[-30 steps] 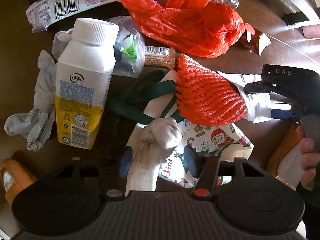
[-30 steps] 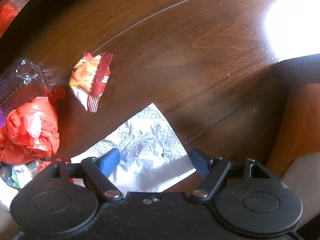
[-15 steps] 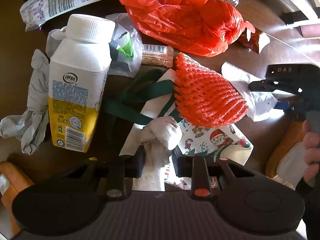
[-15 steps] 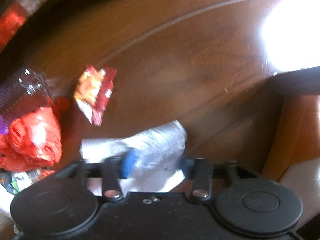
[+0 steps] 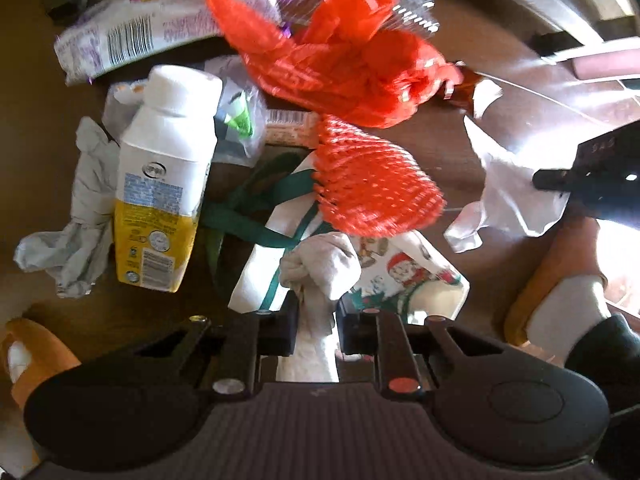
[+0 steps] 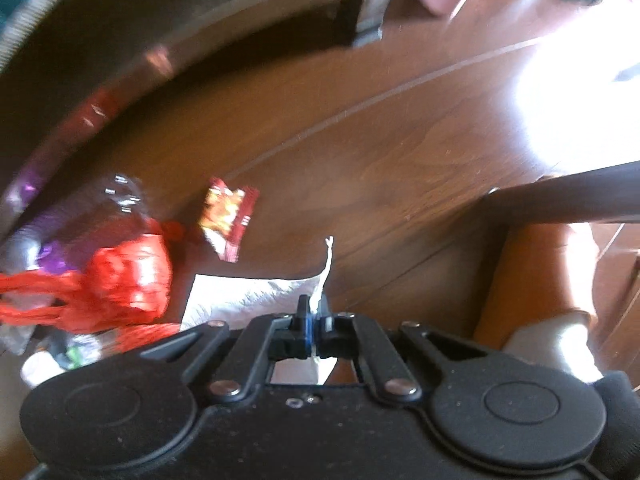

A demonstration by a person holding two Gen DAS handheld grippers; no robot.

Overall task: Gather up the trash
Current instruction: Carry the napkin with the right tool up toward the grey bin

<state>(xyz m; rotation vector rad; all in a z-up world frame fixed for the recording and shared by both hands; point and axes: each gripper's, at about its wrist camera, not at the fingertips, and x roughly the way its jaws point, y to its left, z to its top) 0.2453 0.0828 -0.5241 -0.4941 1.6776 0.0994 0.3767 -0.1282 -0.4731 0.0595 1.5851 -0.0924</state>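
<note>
My left gripper (image 5: pixel 316 320) is shut on a crumpled white tissue (image 5: pixel 320 264) that lies on a Christmas-print paper bag (image 5: pixel 404 280) with green handles. My right gripper (image 6: pixel 314 314) is shut on a white paper napkin (image 6: pixel 248 300) and holds it lifted off the wooden table; the napkin (image 5: pixel 508 184) also hangs from it at the right of the left wrist view. Trash lies around: an orange foam fruit net (image 5: pixel 372 188), a red plastic bag (image 5: pixel 352 68), a milk bottle (image 5: pixel 164 184), and a red snack wrapper (image 6: pixel 228 216).
A grey crumpled tissue (image 5: pixel 76 216) lies left of the bottle. A white barcode snack pack (image 5: pixel 132 40) and clear plastic packaging (image 5: pixel 280 4) lie at the far side. An orange chair (image 6: pixel 536 280) stands by the brown table (image 6: pixel 400 160) edge on the right.
My left gripper closed on the white tissue. My right gripper closed on the napkin and lifted it from the table; the right view swung upward.
</note>
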